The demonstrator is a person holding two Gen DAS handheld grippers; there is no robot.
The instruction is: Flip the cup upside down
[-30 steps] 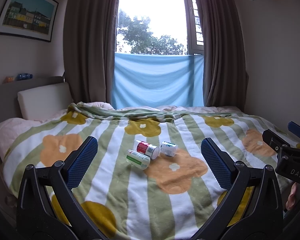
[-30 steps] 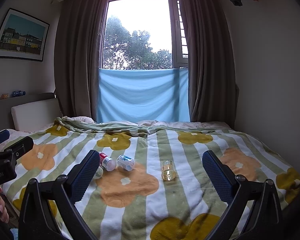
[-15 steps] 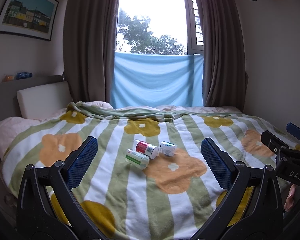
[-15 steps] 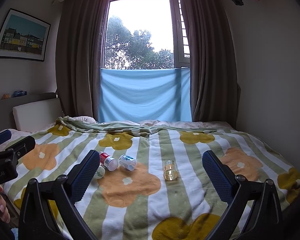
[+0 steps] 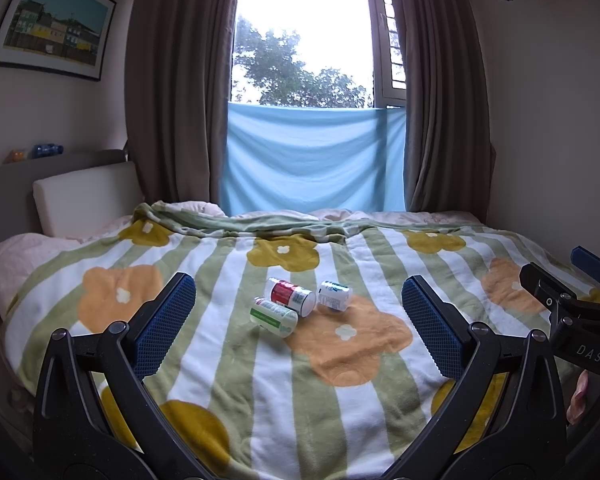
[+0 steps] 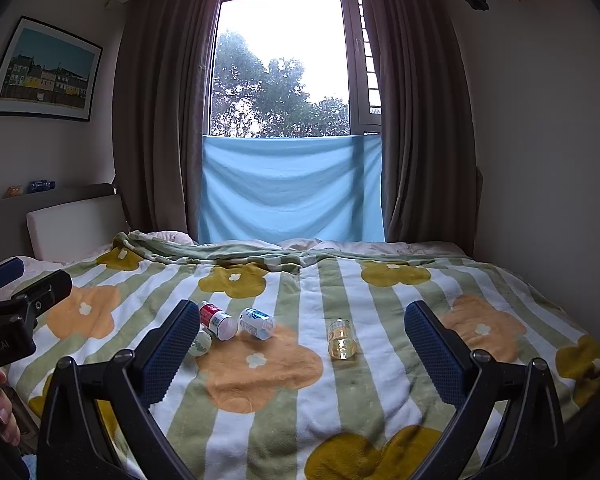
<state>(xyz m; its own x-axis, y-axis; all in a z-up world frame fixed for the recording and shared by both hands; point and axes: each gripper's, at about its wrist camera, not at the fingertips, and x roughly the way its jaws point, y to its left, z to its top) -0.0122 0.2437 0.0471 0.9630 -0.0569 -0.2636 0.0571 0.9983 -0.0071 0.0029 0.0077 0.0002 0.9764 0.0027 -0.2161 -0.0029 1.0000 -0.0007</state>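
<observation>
1. Bedroom: window (image 6: 284, 64) with brown curtains (image 6: 160, 120), a blue cloth (image 6: 292, 188) hung across its lower part, and a framed picture (image 6: 46, 70) on the left wall.
2. Bed, covered by a striped, flower-print blanket (image 6: 300, 400).
3. Left gripper (image 5: 298, 326): released, blue pads wide apart, holding nothing, above the blanket.
4. Right gripper (image 6: 300, 344): released likewise, empty.
5. Three small labelled bottles, lying on their sides, clustered: red-label bottle (image 5: 293, 296), green-label bottle (image 5: 275, 317), blue-label bottle (image 5: 334, 296).
6. Clear glass cup (image 6: 341, 339): on the blanket, apart to the right of the bottles, between the right gripper's fingers in view, untouched; which end is up cannot be told.
</observation>
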